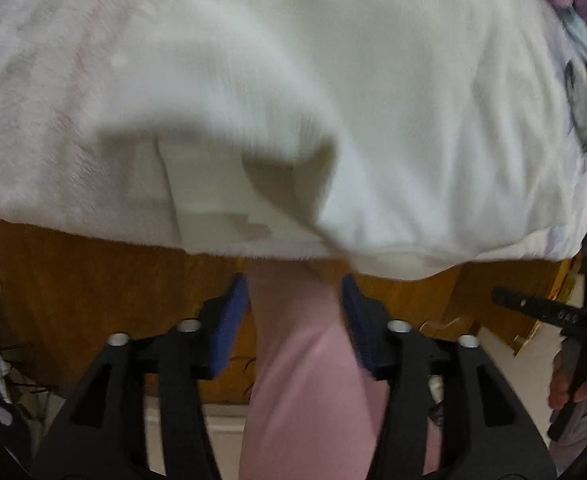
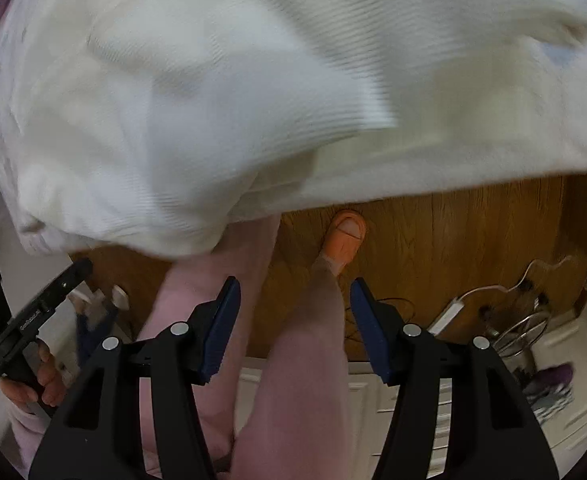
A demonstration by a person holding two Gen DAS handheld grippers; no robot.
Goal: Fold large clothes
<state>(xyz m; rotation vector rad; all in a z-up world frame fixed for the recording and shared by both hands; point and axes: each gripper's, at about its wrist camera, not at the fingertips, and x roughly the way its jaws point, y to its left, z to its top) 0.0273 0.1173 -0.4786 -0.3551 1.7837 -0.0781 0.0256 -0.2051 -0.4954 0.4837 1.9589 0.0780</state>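
I look down along both tools, and my landmark is the wooden surface (image 1: pixel 73 280) under the cloth. The white garment (image 1: pixel 293 100) lies spread over this wooden surface and hangs a little past its near edge; the view is blurred, so I cannot tell which part of the garment is on top. My left gripper (image 1: pixel 295 300) stands just in front of that edge with its blue pads (image 1: pixel 233 320) apart, and nothing is between them, only a leg in pink trousers (image 1: pixel 305 380) below. My right gripper (image 2: pixel 293 304) also has its pads apart and empty, in front of the same edge, and the garment (image 2: pixel 253 80) is beyond it, not touched. Below the wooden surface I see a foot in an orange slipper (image 2: pixel 343 236). A hand (image 2: pixel 41 384) on the handle of the other tool shows at the left border of the right wrist view
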